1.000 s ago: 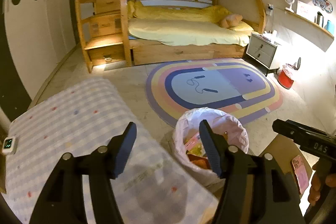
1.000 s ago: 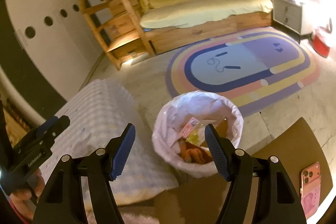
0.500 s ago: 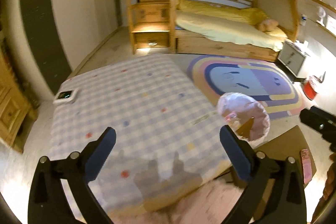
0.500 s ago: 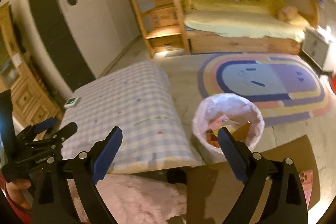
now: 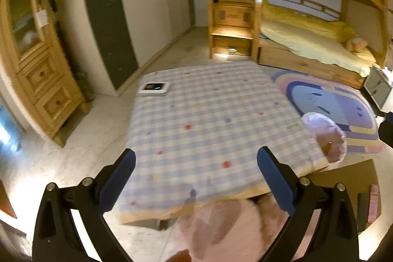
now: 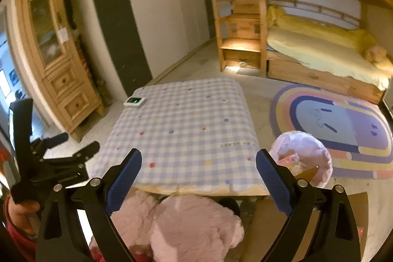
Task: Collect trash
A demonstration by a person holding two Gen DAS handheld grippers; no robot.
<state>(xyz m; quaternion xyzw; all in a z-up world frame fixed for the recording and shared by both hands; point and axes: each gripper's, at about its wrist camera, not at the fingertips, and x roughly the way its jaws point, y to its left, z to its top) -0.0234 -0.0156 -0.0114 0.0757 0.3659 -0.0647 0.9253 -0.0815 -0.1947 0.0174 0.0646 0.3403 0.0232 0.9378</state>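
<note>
A trash bin (image 6: pixel 303 157) lined with a pale bag stands on the floor right of a low table, with coloured wrappers inside; in the left wrist view the trash bin (image 5: pixel 325 136) shows at the right. The table carries a blue-and-white checked cloth (image 6: pixel 186 129), also the checked cloth (image 5: pixel 216 124). My left gripper (image 5: pixel 196 178) hangs over the cloth's near edge, open and empty. My right gripper (image 6: pixel 198 179) is open and empty too, above the same edge. The left gripper (image 6: pixel 49 163) also appears at the left of the right wrist view, held by a hand.
A small white device (image 6: pixel 133 101) lies on the cloth's far left corner. Pink plush slippers (image 6: pixel 176 225) sit below the grippers. A brown cardboard sheet (image 5: pixel 343 178) with a phone lies at right. Beyond are a striped oval rug (image 6: pixel 336 124), a wooden bunk bed (image 6: pixel 314 50) and a wooden cabinet (image 6: pixel 59 53).
Both grippers pulled back and up from over the trash bin and swung left, so the table now fills the view. Their jaws spread from partly open to wide.
</note>
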